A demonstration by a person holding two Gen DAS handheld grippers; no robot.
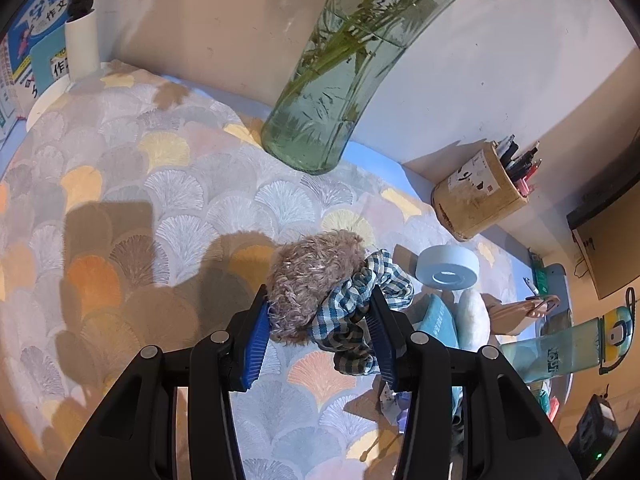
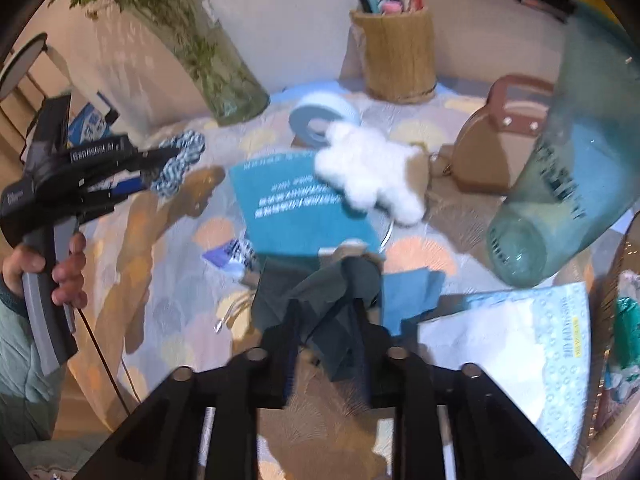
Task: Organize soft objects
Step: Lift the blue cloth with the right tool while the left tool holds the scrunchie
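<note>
The counter [image 1: 160, 184], spread with a fan-patterned cloth, carries everything here. On it stand a tall glass vase [image 1: 320, 120] of green stems near the wall, a clear water bottle [image 2: 560, 168] at the right, a tan handbag [image 2: 492, 152], a woven pen holder [image 2: 400, 60], a teal booklet [image 2: 296, 204] and a roll of tape [image 2: 320, 116]. A white plush toy [image 2: 372, 172] lies across the booklet's far corner, just in front of the tape.

The left gripper [image 1: 320, 320] is clamped on a bundle held above the counter: a brown furry toy [image 1: 308, 280] with a blue-and-white checked cloth [image 1: 356, 308] bunched against it. The right gripper [image 2: 326, 328] has its fingers pinched on a dark grey-green cloth [image 2: 332, 292], which hangs in folds between them near a blue cloth [image 2: 412, 292] and a white patterned bag [image 2: 520, 332].

The step in hand looks like carrying: both soft things are lifted, neither set down. Where they belong is not shown, so the next move calls for choosing one gathering spot, likely beside the white plush toy, and lowering each piece there without knocking the vase or bottle.
</note>
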